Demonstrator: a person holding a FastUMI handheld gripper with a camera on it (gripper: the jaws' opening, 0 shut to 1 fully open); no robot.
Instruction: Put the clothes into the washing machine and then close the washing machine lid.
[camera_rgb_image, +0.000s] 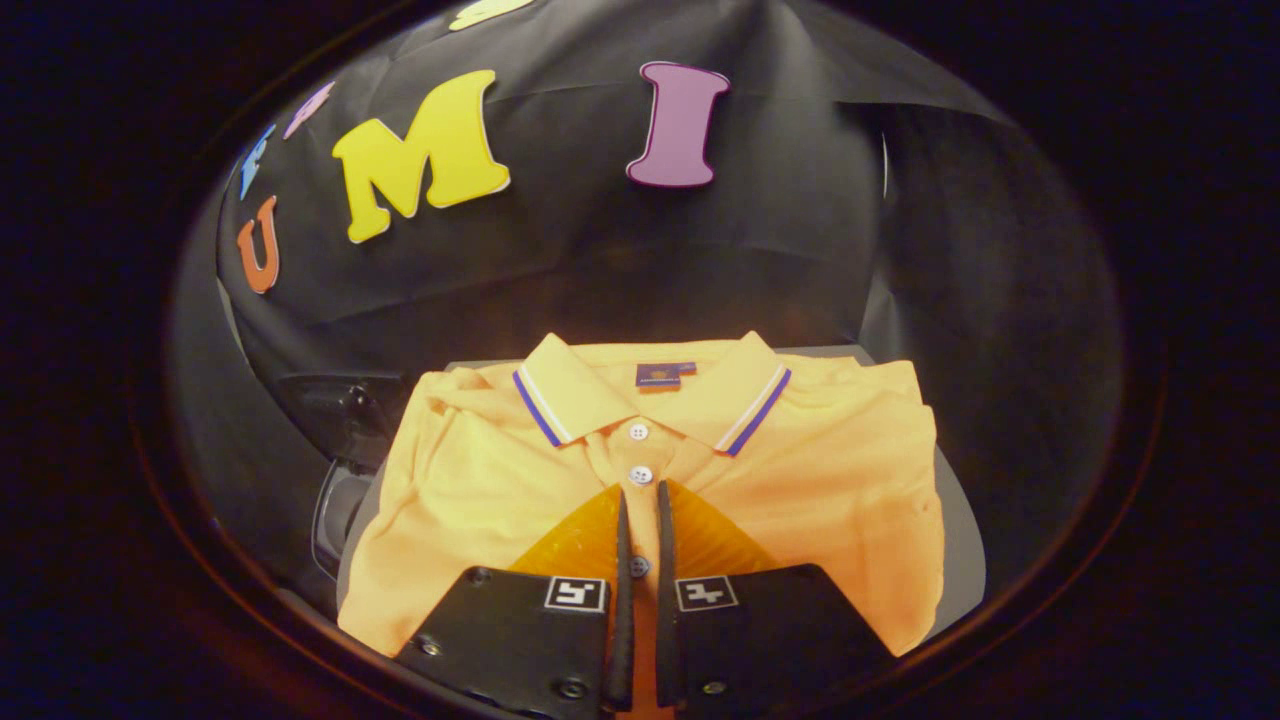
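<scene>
1. The gripper (640, 500) is in the lower middle of the frame, and its jaws stand almost closed, with only a narrow slit between them.
2. In this slit one sees a thin strip of the button placket of the orange polo shirt (480, 500), with one button (638, 566) showing between the two fingers.
3. The fingers (622, 560) lie over the chest of the shirt; I cannot tell whether they pinch the cloth or only rest above it.
4. The shirt is folded and lies flat in the middle of the frame, its front side up, and it takes most of the lower half of the picture.
5. Its collar (560, 395) is just beyond the fingertips, toward the upper middle of the shirt; it has a white and blue stripe along the edge, and a small dark label (664, 374) sits inside the neck.
6. Two more white buttons are just ahead of the fingertips, under the collar.
7. The shirt rests on a grey worktop (962, 540), which shows as a bare band at the right of the shirt and behind the collar.
8. At the left of the shirt, in the middle left of the frame, a dark object (340, 420) with a shiny curved edge stands beside the worktop; it is too dim to say what it is.
</scene>
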